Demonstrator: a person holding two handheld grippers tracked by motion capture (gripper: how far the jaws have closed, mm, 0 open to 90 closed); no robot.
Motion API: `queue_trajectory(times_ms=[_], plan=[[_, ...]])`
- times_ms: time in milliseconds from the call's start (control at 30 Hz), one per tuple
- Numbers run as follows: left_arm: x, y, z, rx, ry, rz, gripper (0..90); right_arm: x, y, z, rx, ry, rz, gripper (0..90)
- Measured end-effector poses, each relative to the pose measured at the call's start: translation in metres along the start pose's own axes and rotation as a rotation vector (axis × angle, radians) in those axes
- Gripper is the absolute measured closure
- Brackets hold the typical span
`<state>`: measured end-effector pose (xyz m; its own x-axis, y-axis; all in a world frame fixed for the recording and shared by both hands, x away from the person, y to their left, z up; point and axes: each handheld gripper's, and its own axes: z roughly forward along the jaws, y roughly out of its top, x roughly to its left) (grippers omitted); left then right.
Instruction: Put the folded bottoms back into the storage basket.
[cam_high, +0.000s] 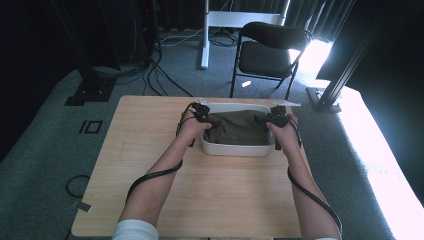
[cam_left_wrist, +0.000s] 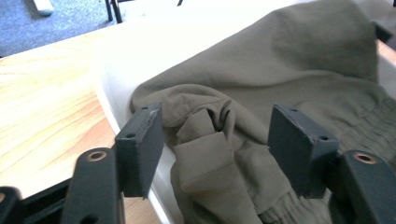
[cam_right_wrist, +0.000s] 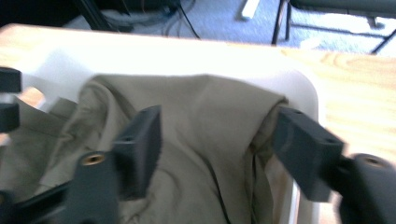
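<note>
The left claw (cam_left_wrist: 215, 144) stands with its jaws apart over the bunched end of an olive-green garment (cam_high: 239, 127); a fold lies between the jaws, but the pads do not press on it. The right claw (cam_right_wrist: 217, 149) is the same at the other end: jaws apart, cloth between them, no grip. In the high view, the left claw (cam_high: 207, 120) sits at the tub's nine o'clock side and the right claw (cam_high: 267, 120) at its three o'clock side.

The garment lies folded inside a white tub (cam_high: 235, 149), which sits toward twelve o'clock on the wooden table (cam_high: 225, 195), with one edge of the cloth riding up against the tub's wall.

By my reading, the step in hand is letting go: the garment has been set down in the tub and both claws are free of it. The next move likely calls for lifting both claws straight up and clear, so no fold catches on a pad and drags the cloth out.
</note>
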<state>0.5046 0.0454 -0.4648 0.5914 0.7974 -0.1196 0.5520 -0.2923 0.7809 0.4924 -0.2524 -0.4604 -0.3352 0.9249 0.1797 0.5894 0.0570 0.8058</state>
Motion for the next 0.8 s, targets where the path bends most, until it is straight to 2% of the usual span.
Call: queue_trajectory(times_ms=[67,133,233,333,433,600,700,800], plan=[[-0.002,-0.002,-0.006,-0.032,-0.003,-0.026,27.5,0.0,0.0,-0.004,-0.011,-0.006,-0.023,25.5],[-0.004,-0.004,-0.008,-0.056,-0.008,-0.021,23.9,0.0,-0.003,-0.009,-0.02,0.018,-0.037,21.8],[-0.007,-0.011,-0.014,-0.082,-0.028,-0.038,20.2,0.002,-0.007,-0.014,-0.032,0.025,-0.059,21.6],[-0.009,-0.017,-0.02,-0.086,-0.046,-0.024,20.1,0.006,-0.012,-0.021,-0.051,0.056,-0.076,19.3],[-0.01,-0.024,-0.028,-0.087,-0.046,-0.004,20.1,0.01,-0.018,-0.03,-0.063,0.058,-0.105,16.5],[-0.01,-0.032,-0.04,-0.105,-0.046,-0.013,20.1,0.017,-0.027,-0.041,-0.074,0.077,-0.143,14.3],[-0.01,-0.034,-0.042,-0.105,-0.044,-0.006,20.1,0.018,-0.031,-0.043,-0.078,0.083,-0.143,14.3],[-0.012,-0.044,-0.054,-0.087,-0.044,-0.003,20.1,0.02,-0.04,-0.051,-0.061,0.076,-0.115,14.4]])
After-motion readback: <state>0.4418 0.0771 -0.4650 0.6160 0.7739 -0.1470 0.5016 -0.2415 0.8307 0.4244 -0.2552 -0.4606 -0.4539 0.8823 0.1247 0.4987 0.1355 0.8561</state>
